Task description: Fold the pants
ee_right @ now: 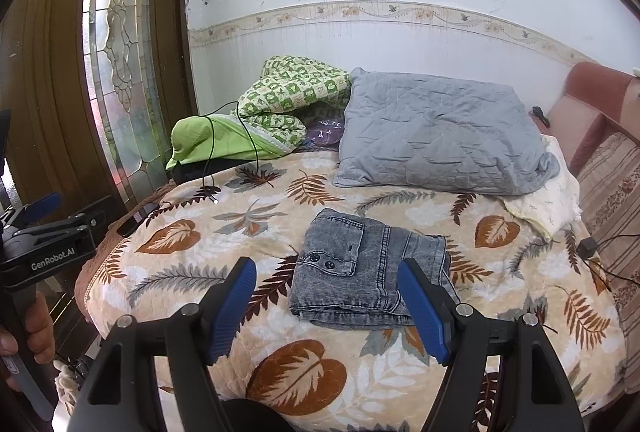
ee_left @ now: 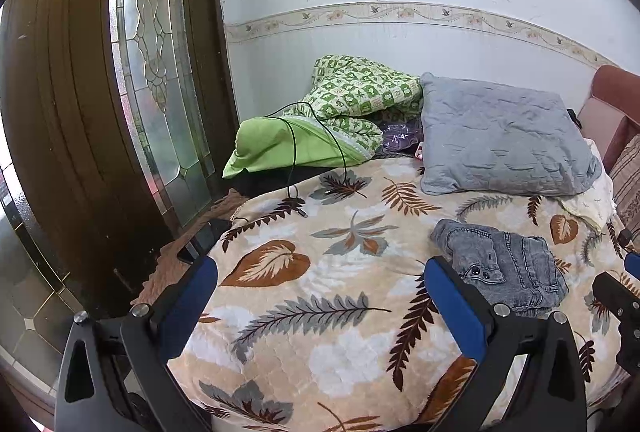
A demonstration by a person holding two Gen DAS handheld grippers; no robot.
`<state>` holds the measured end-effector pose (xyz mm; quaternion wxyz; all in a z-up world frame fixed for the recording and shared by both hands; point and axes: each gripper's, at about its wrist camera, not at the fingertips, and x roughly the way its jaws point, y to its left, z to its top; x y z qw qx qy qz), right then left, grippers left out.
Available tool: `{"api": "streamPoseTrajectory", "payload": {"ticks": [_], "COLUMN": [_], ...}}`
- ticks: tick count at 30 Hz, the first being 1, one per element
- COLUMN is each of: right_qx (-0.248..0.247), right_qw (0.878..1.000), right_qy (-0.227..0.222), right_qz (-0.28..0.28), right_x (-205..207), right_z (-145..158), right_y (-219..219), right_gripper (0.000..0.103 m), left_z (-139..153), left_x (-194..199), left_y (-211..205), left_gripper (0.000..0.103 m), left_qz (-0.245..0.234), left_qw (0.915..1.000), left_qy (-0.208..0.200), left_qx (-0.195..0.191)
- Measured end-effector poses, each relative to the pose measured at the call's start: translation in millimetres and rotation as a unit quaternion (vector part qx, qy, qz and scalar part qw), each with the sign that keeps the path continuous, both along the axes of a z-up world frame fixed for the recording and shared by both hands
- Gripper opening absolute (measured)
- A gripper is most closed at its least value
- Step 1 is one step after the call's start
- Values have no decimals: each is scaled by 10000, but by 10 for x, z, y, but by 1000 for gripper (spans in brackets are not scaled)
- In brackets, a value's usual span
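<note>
Grey denim pants (ee_right: pixel 368 268) lie folded into a compact rectangle on the leaf-patterned bedspread (ee_right: pixel 200 272), two dark buttons facing up. My right gripper (ee_right: pixel 326 272) hovers above the near edge of the pants, jaws wide open, nothing between the blue pads (ee_right: pixel 234 306). In the left wrist view the same folded pants (ee_left: pixel 508 264) sit to the right, beyond the right blue pad (ee_left: pixel 452 300). My left gripper (ee_left: pixel 320 272) stands open over bare bedspread, holding nothing. The left gripper also shows at the far left of the right wrist view (ee_right: pixel 48 228), held by a hand (ee_right: pixel 28 328).
A grey quilted pillow (ee_right: pixel 440 140) and a green checked blanket (ee_right: pixel 280 104) are piled at the head of the bed. A black cable (ee_right: pixel 212 156) trails onto the spread. A wooden door with leaded glass (ee_right: pixel 116 52) stands left; a pink sofa arm (ee_right: pixel 592 104) stands right.
</note>
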<state>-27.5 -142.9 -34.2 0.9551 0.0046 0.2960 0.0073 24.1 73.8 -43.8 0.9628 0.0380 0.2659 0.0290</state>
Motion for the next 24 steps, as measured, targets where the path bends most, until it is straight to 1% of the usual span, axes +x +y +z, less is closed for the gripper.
{"api": "streamPoseTrajectory", "payload": {"ticks": [12, 17, 24], "right_qx": [-160, -148, -55], "right_qw": [9998, 9998, 9998], "right_qy": [-66, -96, -53], "right_qz": [-109, -133, -182], "right_x": [41, 82, 186], "right_z": [93, 121, 71], "right_y": [167, 236, 285], "right_gripper": [76, 76, 76], "left_z": [18, 64, 119], "left_x": [16, 14, 51], "left_y": [162, 245, 275], "left_gripper": [103, 103, 103], "left_qz": [-101, -139, -247], "left_qw": [9999, 9999, 9996], "left_qy": [-72, -90, -107], "left_qx": [-64, -17, 104]}}
